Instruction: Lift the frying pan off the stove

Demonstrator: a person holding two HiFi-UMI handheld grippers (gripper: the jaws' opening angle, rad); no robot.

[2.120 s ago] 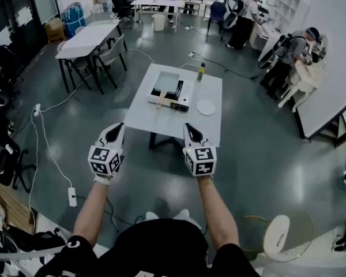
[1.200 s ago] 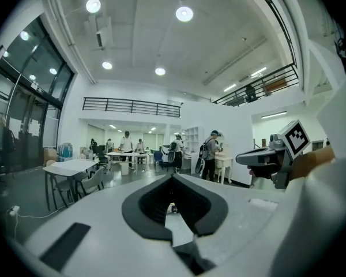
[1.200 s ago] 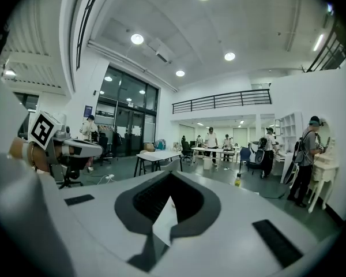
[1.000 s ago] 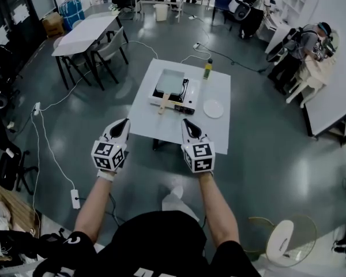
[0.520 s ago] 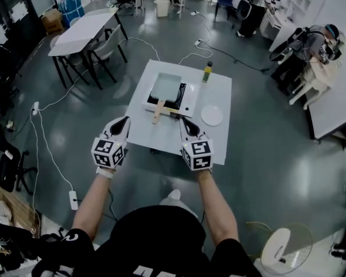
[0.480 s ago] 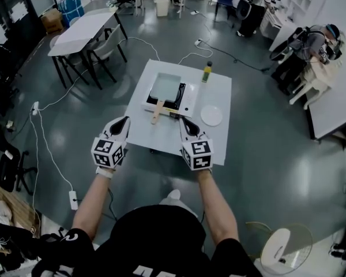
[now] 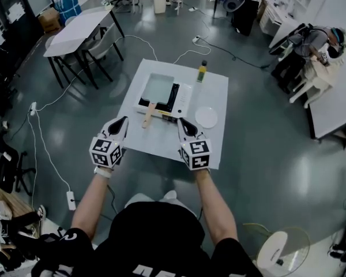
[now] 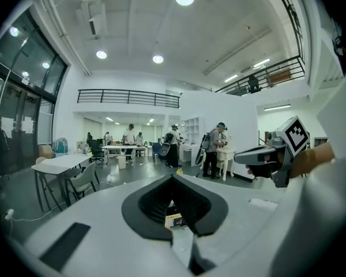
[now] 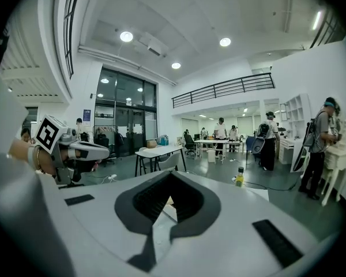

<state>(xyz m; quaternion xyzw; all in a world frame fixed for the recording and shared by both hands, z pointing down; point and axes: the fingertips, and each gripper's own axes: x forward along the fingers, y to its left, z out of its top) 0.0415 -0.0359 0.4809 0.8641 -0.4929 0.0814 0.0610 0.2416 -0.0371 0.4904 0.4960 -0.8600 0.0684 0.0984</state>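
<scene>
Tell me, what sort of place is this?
Probably a big open lab or workshop hall, not a kitchen. The stove and frying pan sit on a lone white table on a grey floor. Other work tables stand around, and a railed mezzanine runs above.

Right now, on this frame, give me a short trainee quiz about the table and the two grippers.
1. True or false: the wooden-handled square grey frying pan sits on the white portable stove.
2. In the head view, the round white plate lies on the stove's: A left, B right, C far side.
3. What do the left gripper and right gripper hold?
Key: 1 true; 2 B; 3 nothing, both have their jaws shut.
</scene>
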